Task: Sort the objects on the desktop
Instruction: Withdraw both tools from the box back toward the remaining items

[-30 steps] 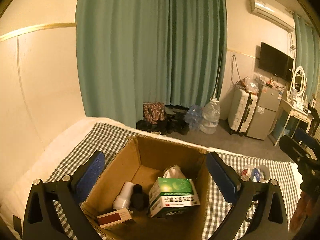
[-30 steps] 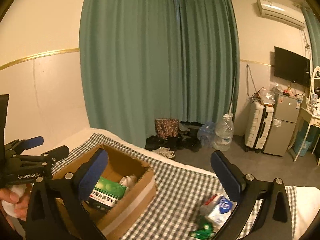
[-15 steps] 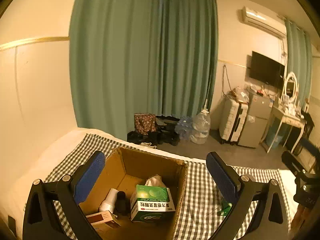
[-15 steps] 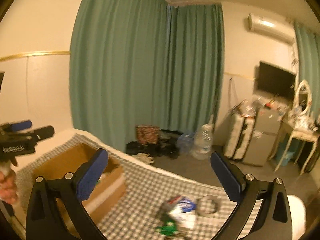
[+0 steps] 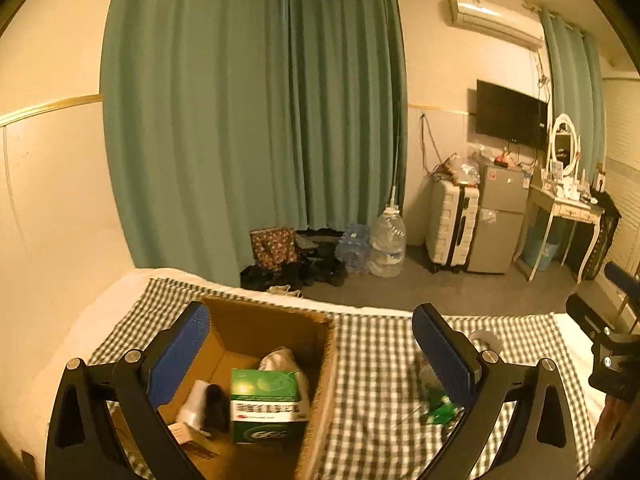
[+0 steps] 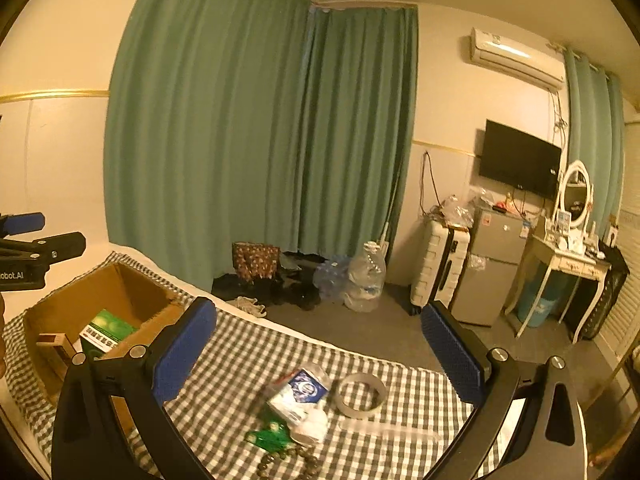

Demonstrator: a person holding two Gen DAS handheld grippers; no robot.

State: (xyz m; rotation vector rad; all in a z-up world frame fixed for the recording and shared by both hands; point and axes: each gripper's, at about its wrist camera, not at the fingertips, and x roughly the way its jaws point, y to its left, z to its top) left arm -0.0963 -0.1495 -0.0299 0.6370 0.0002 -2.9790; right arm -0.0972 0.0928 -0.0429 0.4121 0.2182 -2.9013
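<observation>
An open cardboard box (image 5: 316,364) (image 6: 120,284) stands on the checked cloth at the left. Inside it lie a green and white carton (image 5: 265,400) (image 6: 107,330), a white bottle (image 5: 192,402), a dark bottle and a small red and white box (image 5: 186,434). My left gripper (image 5: 310,356) hangs open and empty above the box's right wall. My right gripper (image 6: 318,350) is open and empty above a small heap: a blue and white packet (image 6: 298,394), a tape roll (image 6: 361,395), a green packet (image 6: 270,434), a bead string (image 6: 288,460) and a clear tube (image 6: 390,428).
The checked cloth (image 6: 248,364) covers a bed whose far edge drops to a grey floor. Beyond it are green curtains (image 5: 248,120), water jugs (image 5: 386,246), a suitcase (image 5: 452,226), a small fridge (image 5: 500,220) and a dressing table (image 5: 568,208). The other gripper shows at each view's side edge.
Both grippers have drawn back and swung right. The box has slid to the left in both views, and the heap of small items has come into fuller view under the right gripper.
</observation>
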